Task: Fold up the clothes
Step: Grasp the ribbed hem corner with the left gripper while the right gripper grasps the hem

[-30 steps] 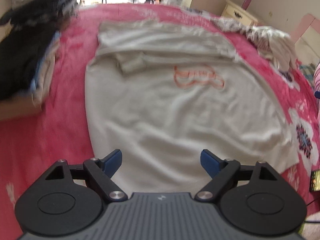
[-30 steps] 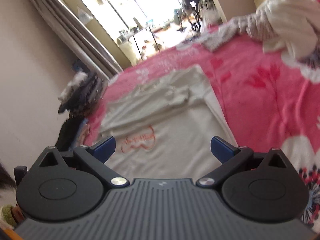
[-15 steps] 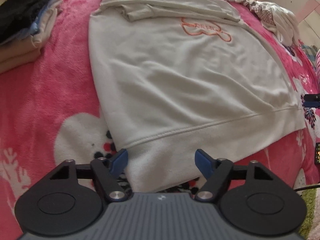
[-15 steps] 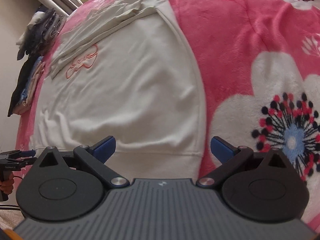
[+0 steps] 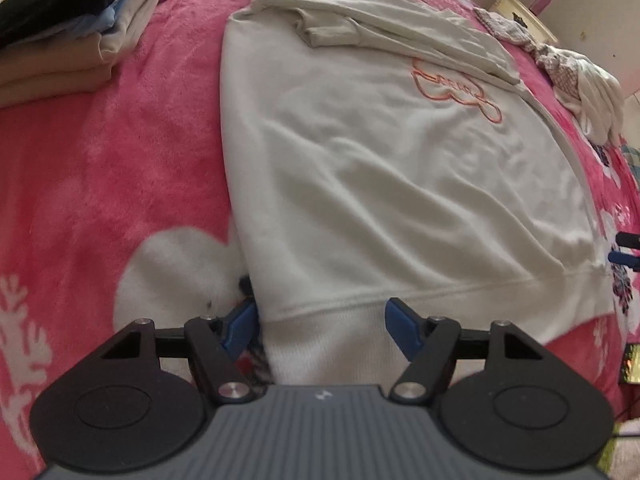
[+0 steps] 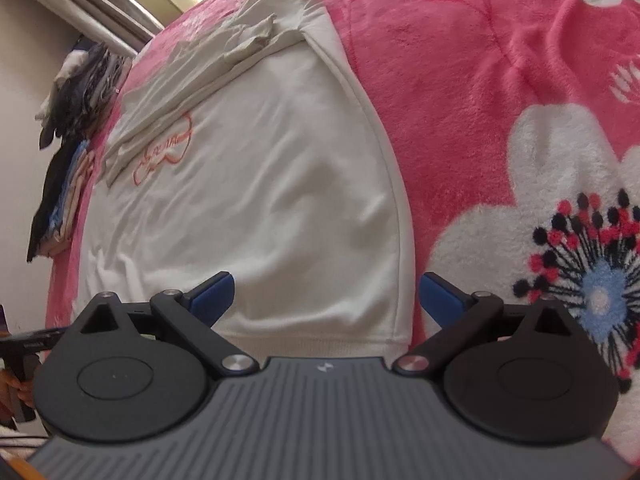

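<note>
Cream sweatshirt (image 5: 380,184) lies flat on the pink blanket (image 5: 100,160), its ribbed hem (image 5: 332,340) right between the left gripper (image 5: 320,322) tips, jaws spread but just been closing in. Right gripper (image 6: 326,294) gapes wide over the opposite hem corner (image 6: 384,340). Probably best to pinch both corners evenly, both layers.

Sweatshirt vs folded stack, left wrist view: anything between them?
No. In the left wrist view only bare pink blanket separates the cream sweatshirt from the folded stack.

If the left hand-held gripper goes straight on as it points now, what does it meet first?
Most likely the ribbed hem of the white sweatshirt, which lies between the open jaws of the left hand-held gripper; depth is unclear.
</note>
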A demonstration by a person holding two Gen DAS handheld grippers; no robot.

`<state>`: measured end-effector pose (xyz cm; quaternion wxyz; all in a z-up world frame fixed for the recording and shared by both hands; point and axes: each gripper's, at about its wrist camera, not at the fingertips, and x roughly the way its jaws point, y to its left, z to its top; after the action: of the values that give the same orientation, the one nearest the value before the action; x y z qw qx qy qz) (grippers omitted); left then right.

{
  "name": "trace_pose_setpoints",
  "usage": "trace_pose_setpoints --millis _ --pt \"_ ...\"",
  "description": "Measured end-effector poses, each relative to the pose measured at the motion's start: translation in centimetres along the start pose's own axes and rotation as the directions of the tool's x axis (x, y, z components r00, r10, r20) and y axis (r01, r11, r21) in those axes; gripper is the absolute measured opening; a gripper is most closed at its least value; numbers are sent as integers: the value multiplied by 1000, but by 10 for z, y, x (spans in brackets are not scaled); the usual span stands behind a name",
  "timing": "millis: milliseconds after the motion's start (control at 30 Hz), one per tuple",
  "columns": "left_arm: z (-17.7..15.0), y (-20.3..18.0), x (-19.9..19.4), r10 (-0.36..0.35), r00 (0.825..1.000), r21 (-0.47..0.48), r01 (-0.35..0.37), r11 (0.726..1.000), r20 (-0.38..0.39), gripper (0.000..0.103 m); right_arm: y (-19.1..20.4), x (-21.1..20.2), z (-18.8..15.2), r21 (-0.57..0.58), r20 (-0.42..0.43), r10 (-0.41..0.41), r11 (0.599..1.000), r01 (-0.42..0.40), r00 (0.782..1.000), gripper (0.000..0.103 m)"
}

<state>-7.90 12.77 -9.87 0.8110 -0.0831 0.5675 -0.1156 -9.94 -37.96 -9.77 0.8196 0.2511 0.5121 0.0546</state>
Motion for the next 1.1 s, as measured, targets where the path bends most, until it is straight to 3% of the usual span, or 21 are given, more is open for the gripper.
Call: trace_pose_setpoints --millis 200,400,467,533,700,833,933,1100 --pt "0 4 0 -13 1000 -32 13 999 10 58 -8 14 -3 57 -26 32 998 -31 999 95" --pt "-7 17 -5 -91 996 -106 88 990 -23 42 -9 9 -17 64 -62 44 997 -40 997 90" --pt "-10 20 -5 -121 992 -118 115 986 -47 31 -11 7 -21 77 -93 53 996 -46 994 83" --pt "-13 21 -2 -143 987 -122 132 984 -78 27 -13 5 -27 94 -120 65 994 -54 991 78" --pt "-19 16 3 -146 983 -86 137 987 -111 25 -13 0 -43 87 -172 74 994 -60 982 61" --pt "-19 3 1 -98 988 6 99 995 -121 23 -18 -1 -47 116 -194 91 991 -69 977 41" --pt "-20 -12 -4 -50 992 122 63 991 -114 15 -19 -1 -49 140 -201 127 985 -100 971 15" --pt "-21 -19 -7 -22 995 156 37 987 -94 8 -17 1 -49 131 -189 155 983 -132 970 9"
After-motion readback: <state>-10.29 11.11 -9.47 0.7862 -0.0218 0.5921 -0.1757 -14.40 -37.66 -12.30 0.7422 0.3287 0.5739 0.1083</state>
